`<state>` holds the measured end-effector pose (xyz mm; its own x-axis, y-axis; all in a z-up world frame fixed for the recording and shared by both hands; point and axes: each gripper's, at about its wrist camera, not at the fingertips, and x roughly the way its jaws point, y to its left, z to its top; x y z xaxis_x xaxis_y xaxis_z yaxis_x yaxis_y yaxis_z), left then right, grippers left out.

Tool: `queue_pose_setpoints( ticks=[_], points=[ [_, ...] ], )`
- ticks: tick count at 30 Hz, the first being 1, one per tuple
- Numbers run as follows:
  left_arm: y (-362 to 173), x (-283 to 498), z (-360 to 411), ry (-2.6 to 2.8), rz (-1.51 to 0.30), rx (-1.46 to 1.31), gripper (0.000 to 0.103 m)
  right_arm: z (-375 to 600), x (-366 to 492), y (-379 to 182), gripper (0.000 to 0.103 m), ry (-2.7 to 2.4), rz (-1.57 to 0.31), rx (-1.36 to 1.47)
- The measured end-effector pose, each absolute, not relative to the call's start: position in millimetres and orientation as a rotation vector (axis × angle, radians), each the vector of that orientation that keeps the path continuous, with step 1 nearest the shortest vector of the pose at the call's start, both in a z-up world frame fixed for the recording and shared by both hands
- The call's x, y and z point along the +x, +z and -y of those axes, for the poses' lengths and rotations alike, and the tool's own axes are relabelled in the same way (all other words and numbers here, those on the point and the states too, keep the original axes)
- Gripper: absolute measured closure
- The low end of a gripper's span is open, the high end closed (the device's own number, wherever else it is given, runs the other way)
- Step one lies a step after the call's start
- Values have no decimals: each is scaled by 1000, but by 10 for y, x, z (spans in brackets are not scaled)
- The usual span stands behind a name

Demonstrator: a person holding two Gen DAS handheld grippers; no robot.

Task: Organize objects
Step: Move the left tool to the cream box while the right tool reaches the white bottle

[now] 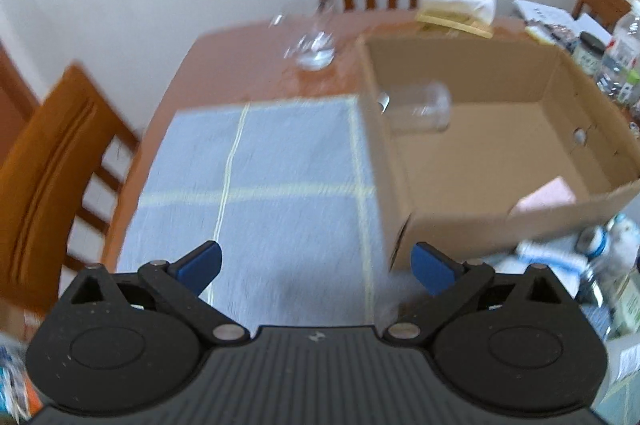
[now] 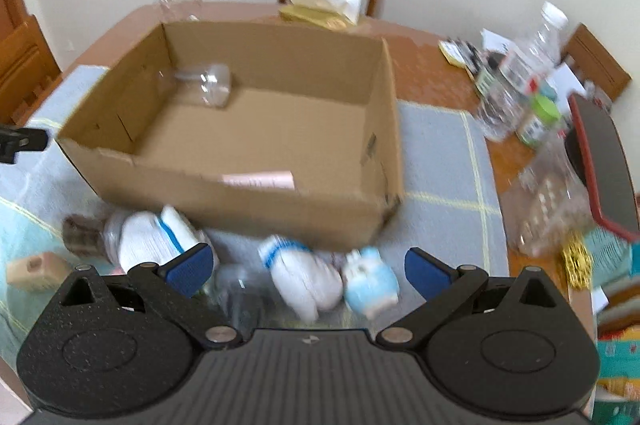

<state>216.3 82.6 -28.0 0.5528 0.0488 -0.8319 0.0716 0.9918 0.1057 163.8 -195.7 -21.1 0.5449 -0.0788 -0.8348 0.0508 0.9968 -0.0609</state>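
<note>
Left claw (image 1: 316, 267) and right claw (image 2: 310, 267) gape wide, empty.

Under me is a brown wooden table (image 1: 248, 65) with a blue checked cloth (image 1: 280, 161) spread over its near part. My cardboard box (image 2: 256, 201) sits on the cloth, white bottles (image 2: 304, 277) lying at its six o'clock. At its eleven o'clock a clear glass (image 1: 314, 47) stands on bare wood, clear bottles (image 2: 516, 81) at three.
</note>
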Motion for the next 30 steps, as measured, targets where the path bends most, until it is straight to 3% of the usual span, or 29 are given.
queue_pose_setpoints(
  ticks=[11,30],
  points=[
    [-784,1800,-1102,82,-1112,69,2,1968,1230,-559,0,-171,-1063,-23],
    [-715,1670,-1002,-3,-1094,77,2,1846,888,-736,0,-168,-1135,15]
  ],
)
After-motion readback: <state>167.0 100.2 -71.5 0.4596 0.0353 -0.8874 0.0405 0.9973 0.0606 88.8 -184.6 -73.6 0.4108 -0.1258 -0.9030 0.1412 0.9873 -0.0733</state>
